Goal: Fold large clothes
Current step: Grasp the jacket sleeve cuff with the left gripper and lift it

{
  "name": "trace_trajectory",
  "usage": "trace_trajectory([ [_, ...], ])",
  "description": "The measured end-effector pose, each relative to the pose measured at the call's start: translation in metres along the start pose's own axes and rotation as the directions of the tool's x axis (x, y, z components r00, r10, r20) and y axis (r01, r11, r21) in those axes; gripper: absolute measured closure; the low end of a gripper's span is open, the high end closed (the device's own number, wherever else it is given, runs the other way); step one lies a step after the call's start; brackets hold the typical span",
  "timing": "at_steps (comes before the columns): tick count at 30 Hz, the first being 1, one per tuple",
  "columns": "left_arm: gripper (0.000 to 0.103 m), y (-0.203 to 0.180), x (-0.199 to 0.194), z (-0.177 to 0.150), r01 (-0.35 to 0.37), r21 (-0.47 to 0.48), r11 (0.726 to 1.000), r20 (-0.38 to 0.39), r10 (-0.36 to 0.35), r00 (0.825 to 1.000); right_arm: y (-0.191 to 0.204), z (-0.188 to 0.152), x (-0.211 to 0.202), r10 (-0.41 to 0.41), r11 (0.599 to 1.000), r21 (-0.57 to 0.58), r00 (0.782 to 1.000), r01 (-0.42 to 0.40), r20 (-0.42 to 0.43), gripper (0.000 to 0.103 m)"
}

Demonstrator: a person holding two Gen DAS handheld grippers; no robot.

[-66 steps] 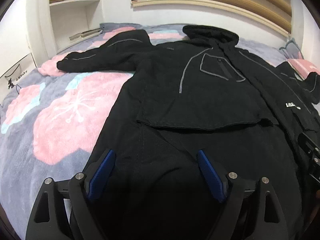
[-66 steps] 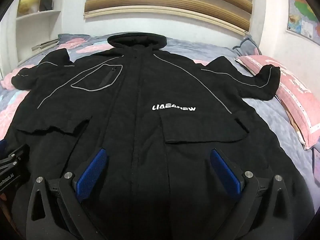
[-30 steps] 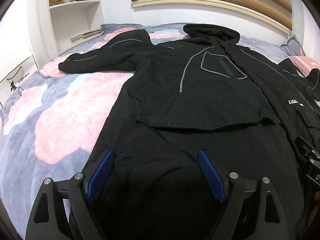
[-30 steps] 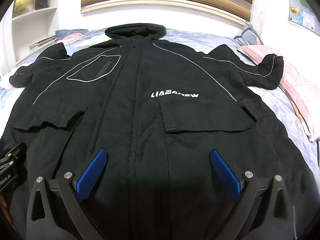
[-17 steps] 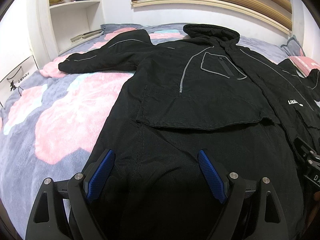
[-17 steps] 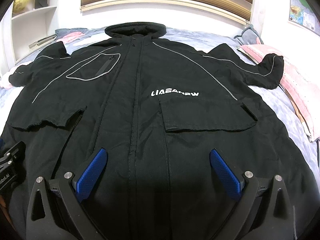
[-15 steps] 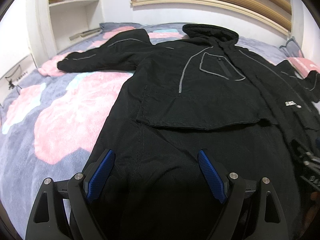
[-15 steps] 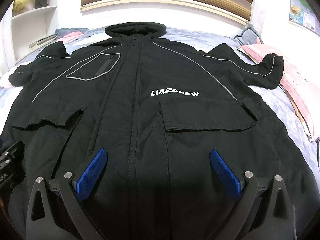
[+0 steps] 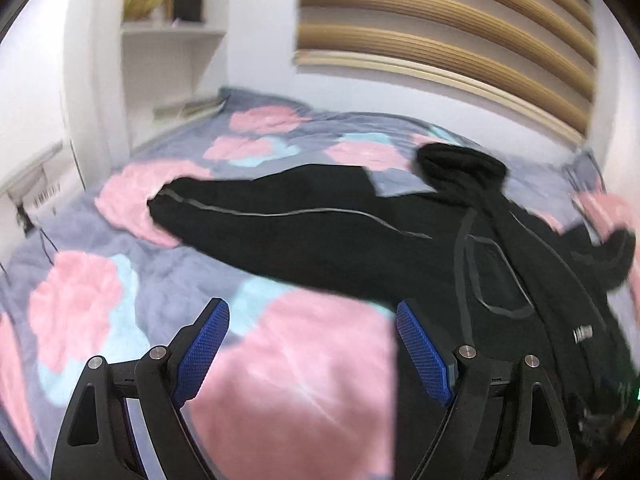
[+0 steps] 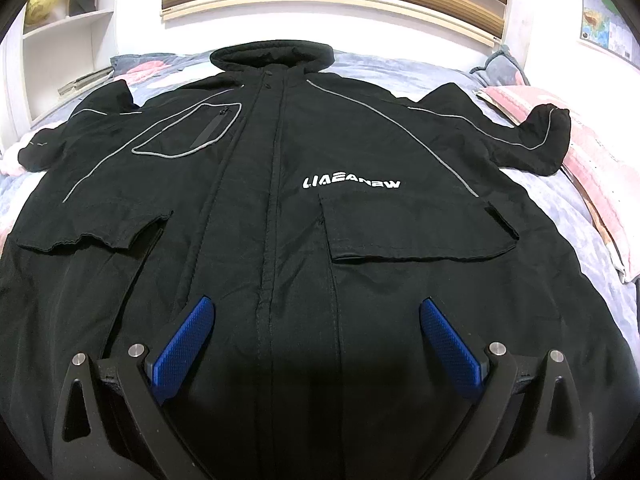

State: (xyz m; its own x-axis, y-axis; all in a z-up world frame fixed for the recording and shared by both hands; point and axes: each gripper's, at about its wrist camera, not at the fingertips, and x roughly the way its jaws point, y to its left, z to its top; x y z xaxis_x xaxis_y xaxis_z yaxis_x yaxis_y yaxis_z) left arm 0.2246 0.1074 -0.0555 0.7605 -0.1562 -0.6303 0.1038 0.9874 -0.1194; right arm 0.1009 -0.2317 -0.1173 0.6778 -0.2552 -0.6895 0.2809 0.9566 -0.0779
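Jacket spread flat, front up, on the flowered bed.
Both tools gape with nothing held: right tool low in frame over the hem, left tool over bedding, sleeve mid-frame.

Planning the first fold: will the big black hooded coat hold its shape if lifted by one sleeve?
Probably not. The black hooded coat lies limp with a wavy pocket flap, so it likely droops. Its long sleeve would probably drag on the fleecy floral blanket.
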Motion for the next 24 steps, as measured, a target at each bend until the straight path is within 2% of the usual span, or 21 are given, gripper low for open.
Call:
trace_trajectory([
  [3,0.017,0.063,0.043,0.026,0.06,-0.19,0.98,-0.027,-0.066,0.997,0.0,0.001,0.001,0.002,1.0,-0.001,1.0,-0.002,-0.007,0.0],
  [5,0.017,0.107,0.07,0.039,0.084,-0.318,0.944,0.005,-0.087,0.996,0.001,0.001,0.003,0.003,1.0,0.0,1.0,-0.003,-0.01,0.0],
  [7,0.016,0.134,0.099,0.049,0.053,-0.395,0.917,-0.006,-0.06,0.998,0.001,0.001,0.003,0.006,1.0,0.001,1.0,-0.006,-0.012,0.0],
  [8,0.017,0.153,0.118,0.054,0.012,-0.437,0.899,-0.026,-0.026,0.999,0.001,0.001,0.003,0.007,1.0,0.002,1.0,-0.007,-0.012,0.0],
  [10,0.017,0.173,0.144,0.061,-0.04,-0.496,0.867,-0.053,0.016,0.998,0.001,0.001,0.003,0.006,1.0,0.002,1.0,-0.006,-0.012,0.0],
  [14,0.017,0.198,0.187,0.065,-0.051,-0.574,0.817,-0.047,0.03,0.998,0.002,0.002,0.005,0.0,1.0,-0.002,1.0,0.0,-0.016,0.0],
  [18,0.017,0.214,0.222,0.063,-0.031,-0.645,0.764,-0.048,-0.001,0.999,0.005,0.002,0.006,-0.005,1.0,-0.006,1.0,0.005,-0.018,0.0],
  [19,0.02,0.214,0.225,0.062,-0.027,-0.644,0.764,-0.038,0.004,0.999,0.005,0.002,0.006,-0.006,1.0,-0.007,1.0,0.006,-0.018,0.0],
  [20,0.044,0.21,0.228,0.064,-0.026,-0.628,0.778,-0.023,0.016,1.0,0.005,0.002,0.006,-0.007,1.0,-0.008,1.0,0.007,-0.017,0.0],
  [21,0.075,0.208,0.232,0.068,-0.025,-0.606,0.795,-0.028,0.01,1.0,0.006,0.002,0.006,-0.008,1.0,-0.008,1.0,0.008,-0.016,0.0],
  [22,0.077,0.205,0.234,0.072,-0.021,-0.58,0.814,-0.033,0.002,0.999,0.006,0.002,0.006,-0.01,1.0,-0.009,1.0,0.009,-0.015,0.0],
  [24,0.083,0.193,0.219,0.078,-0.026,-0.533,0.846,0.001,0.031,1.0,0.006,0.001,0.006,-0.01,1.0,-0.009,1.0,0.01,-0.011,0.0],
])
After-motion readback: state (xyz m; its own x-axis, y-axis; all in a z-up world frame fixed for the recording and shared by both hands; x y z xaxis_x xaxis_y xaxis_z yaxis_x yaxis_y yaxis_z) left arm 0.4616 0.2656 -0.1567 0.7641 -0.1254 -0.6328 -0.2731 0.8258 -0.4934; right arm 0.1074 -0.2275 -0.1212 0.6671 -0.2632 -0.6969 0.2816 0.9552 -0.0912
